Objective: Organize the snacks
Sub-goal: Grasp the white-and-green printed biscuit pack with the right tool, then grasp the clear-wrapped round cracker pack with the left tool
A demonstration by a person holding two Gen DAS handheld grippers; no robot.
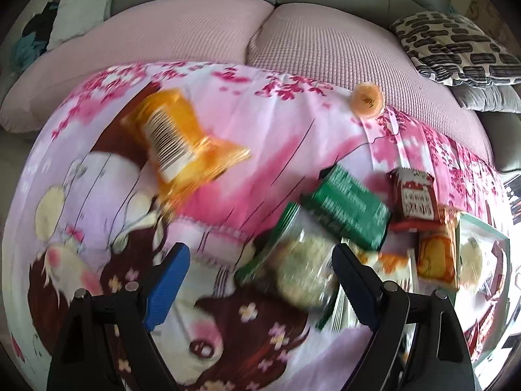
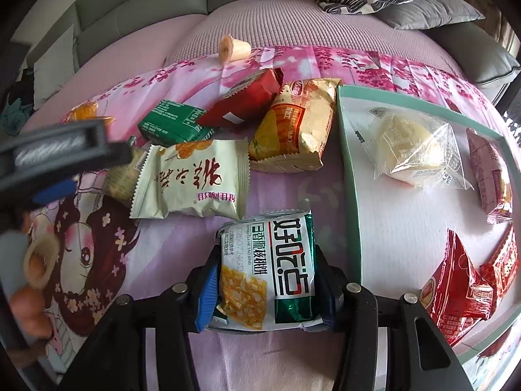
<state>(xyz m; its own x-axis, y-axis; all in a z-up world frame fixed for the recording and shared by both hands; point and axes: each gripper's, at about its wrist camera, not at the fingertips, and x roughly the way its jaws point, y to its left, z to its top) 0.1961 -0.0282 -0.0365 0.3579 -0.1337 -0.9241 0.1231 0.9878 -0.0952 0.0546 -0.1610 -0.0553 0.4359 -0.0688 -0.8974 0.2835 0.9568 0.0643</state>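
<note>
My right gripper is shut on a green-and-white biscuit packet, its blue pads pressing both sides, just left of the teal-rimmed tray. Loose on the pink cloth lie a white packet, a yellow packet, a red packet and a green packet. My left gripper is open over the cloth. A clear packet with green edges lies blurred under it, close to the right finger, with no pad touching it. An orange packet lies farther left.
The tray holds a clear-wrapped pale bun, a pink packet and red packets. A jelly cup lies at the cloth's far edge. Sofa cushions sit behind. A hand shows at left.
</note>
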